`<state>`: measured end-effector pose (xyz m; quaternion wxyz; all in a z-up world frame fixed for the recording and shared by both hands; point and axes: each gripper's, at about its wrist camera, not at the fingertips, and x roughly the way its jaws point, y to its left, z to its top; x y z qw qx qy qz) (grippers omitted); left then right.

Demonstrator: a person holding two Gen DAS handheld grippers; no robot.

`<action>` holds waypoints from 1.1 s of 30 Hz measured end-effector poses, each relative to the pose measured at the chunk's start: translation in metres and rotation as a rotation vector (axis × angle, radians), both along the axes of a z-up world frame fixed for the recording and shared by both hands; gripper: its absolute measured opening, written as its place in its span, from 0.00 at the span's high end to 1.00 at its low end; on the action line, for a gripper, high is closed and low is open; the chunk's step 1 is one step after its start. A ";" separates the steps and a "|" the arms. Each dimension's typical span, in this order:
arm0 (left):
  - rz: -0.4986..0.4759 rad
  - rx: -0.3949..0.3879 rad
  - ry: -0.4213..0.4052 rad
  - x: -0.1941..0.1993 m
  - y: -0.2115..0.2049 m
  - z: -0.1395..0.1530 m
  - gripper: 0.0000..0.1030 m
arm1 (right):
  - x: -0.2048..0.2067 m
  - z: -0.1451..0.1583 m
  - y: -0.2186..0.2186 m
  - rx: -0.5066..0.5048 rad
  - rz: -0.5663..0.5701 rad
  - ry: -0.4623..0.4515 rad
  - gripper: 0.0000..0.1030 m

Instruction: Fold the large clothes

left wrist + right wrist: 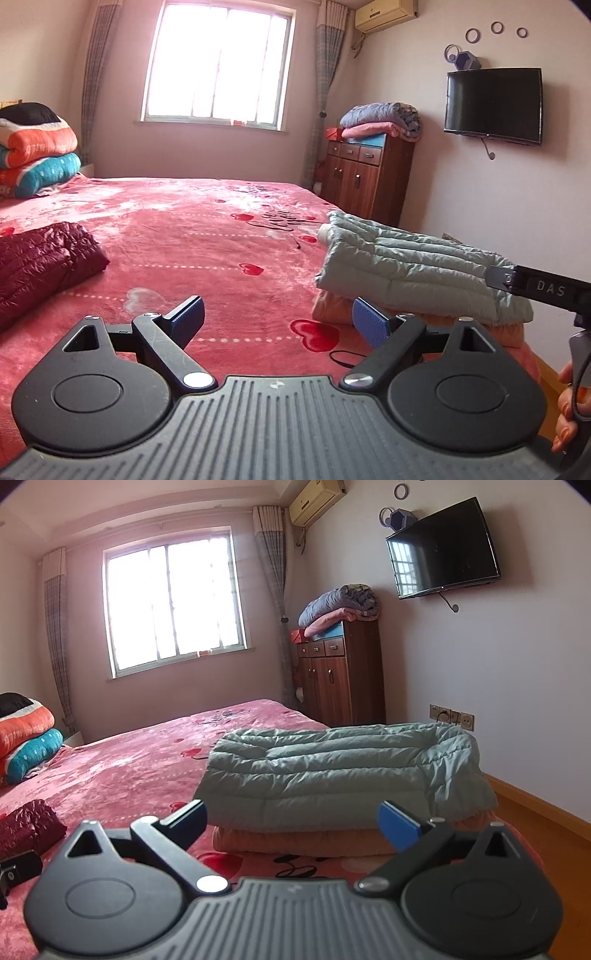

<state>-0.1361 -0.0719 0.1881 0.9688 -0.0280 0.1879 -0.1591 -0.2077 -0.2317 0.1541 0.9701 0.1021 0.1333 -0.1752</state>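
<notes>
Looking at it, the pale green puffer jacket [343, 771] sits folded on a peach garment [310, 843] near the bed's [192, 236] right edge. Both the left gripper [277, 321] and right gripper [291, 823] are spread wide, holding nothing. Probably light, squishy and slippery, so I'd pinch a stitched hem.

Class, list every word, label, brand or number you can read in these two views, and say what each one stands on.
"DAS": white letters on the black body of the right gripper, seen in the left wrist view.
Black cursive script on the pink heart-print bedspread: too distorted to read.
Small logo on the cream wall air conditioner: too small to read.
Black wall-mounted television: no legible marking.
</notes>
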 end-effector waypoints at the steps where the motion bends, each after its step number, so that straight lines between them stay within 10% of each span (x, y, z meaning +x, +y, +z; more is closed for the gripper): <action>1: -0.007 -0.006 0.004 0.000 -0.001 0.000 0.00 | 0.000 0.000 0.000 0.001 0.000 0.000 0.04; 33: -0.036 0.013 0.056 0.006 -0.017 -0.006 0.00 | 0.001 -0.010 -0.009 0.027 -0.023 0.020 0.03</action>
